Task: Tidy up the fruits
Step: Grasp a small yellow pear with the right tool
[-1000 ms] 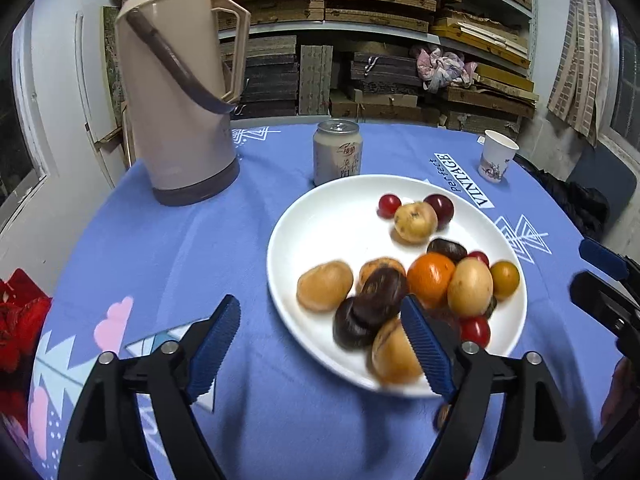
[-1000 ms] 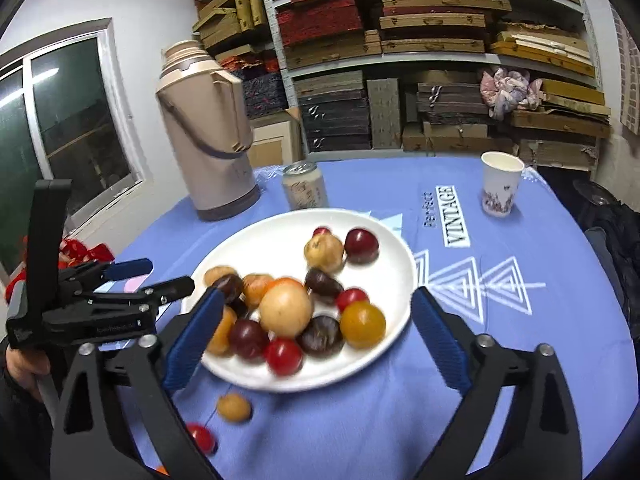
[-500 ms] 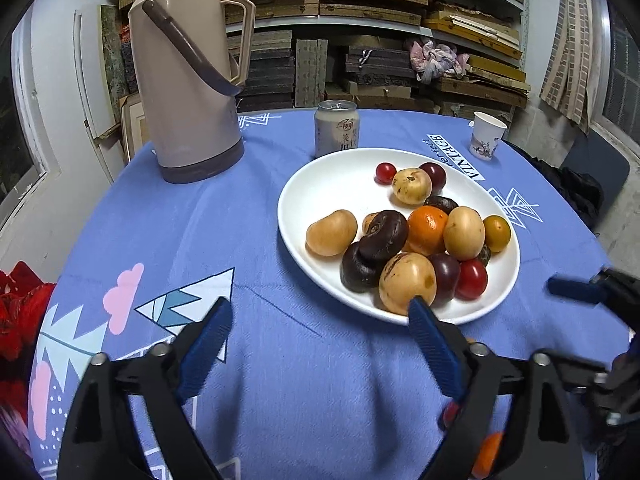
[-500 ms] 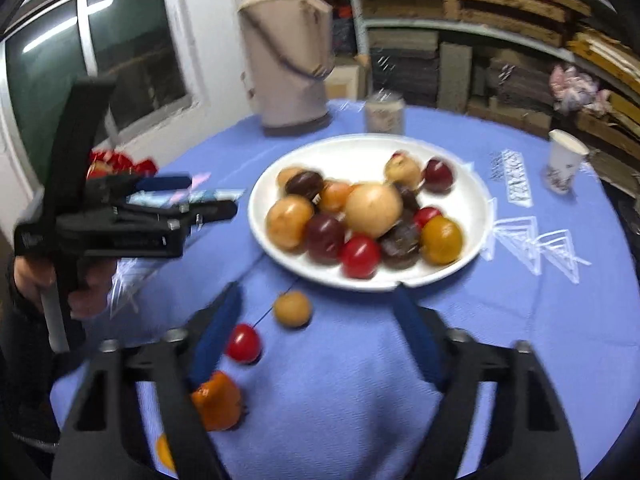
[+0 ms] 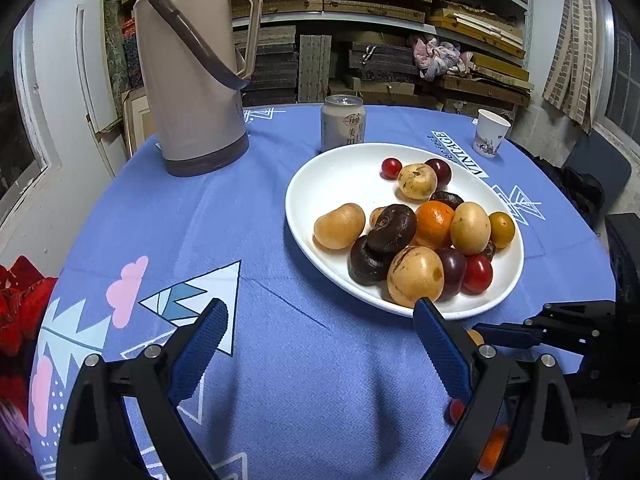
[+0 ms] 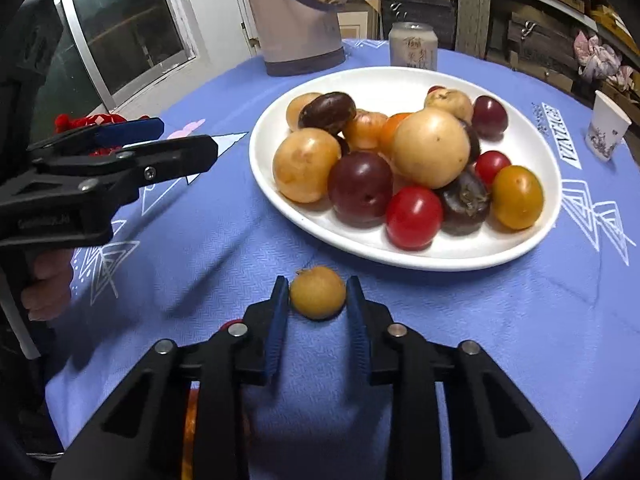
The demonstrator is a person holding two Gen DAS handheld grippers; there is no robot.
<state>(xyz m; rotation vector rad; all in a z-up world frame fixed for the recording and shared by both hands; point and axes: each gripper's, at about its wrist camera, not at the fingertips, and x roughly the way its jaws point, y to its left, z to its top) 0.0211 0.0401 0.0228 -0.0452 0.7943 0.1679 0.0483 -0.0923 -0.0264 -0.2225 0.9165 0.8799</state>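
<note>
Right gripper (image 6: pixel 318 292) — blue pads bracketing a small round yellow-brown fruit (image 6: pixel 317 292) on the blue patterned tablecloth (image 6: pixel 520 340), full contact unclear. Left gripper (image 5: pixel 320 340) — jaws wide, empty, near the white oval plate (image 5: pixel 320 184).

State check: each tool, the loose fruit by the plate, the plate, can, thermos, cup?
left tool: open, nothing between its fingers, above the cloth
right tool: narrowed around the small yellow fruit, contact unclear
small yellow fruit: on the cloth, off the plate
white plate: piled with fruit
drink can: upright, whether opened unclear
thermos: upright, lid on
paper cup: upright, contents unseen
</note>
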